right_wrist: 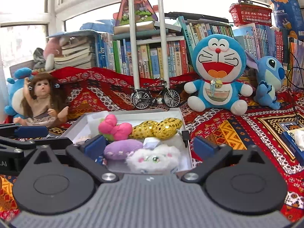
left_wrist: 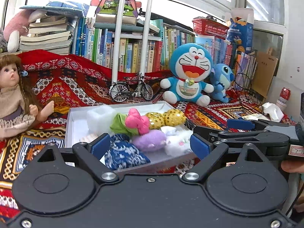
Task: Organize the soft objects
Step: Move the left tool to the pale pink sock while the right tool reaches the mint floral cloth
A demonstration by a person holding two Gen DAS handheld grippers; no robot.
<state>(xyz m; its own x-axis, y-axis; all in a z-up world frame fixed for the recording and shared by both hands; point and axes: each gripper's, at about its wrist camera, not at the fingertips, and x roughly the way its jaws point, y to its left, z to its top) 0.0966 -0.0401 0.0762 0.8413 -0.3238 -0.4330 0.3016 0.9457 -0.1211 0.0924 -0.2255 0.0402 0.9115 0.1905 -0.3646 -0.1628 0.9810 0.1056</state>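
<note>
A white shallow box [left_wrist: 70, 121] [right_wrist: 187, 152] lies on the patterned cloth and holds several soft toys: a pink bow [left_wrist: 137, 121] [right_wrist: 115, 128], a gold sequin piece [left_wrist: 167, 118] [right_wrist: 159, 127], a purple plush [left_wrist: 150, 140] [right_wrist: 122, 149], a white fluffy plush [left_wrist: 178, 142] [right_wrist: 153, 158], a blue-white knit piece [left_wrist: 123, 154] and a white foam block [left_wrist: 99, 116]. My left gripper [left_wrist: 150, 145] is open and empty just in front of the box. My right gripper [right_wrist: 150, 145] is open and empty at the box's near edge. It also shows from the side in the left wrist view [left_wrist: 239, 124].
A Doraemon plush [left_wrist: 190, 74] [right_wrist: 218, 72] and a Stitch plush [left_wrist: 222, 81] [right_wrist: 269, 81] sit behind the box. A model bicycle [left_wrist: 132, 90] [right_wrist: 155, 96] stands behind it, a doll [left_wrist: 13, 95] [right_wrist: 42, 100] to the left. Bookshelves line the back.
</note>
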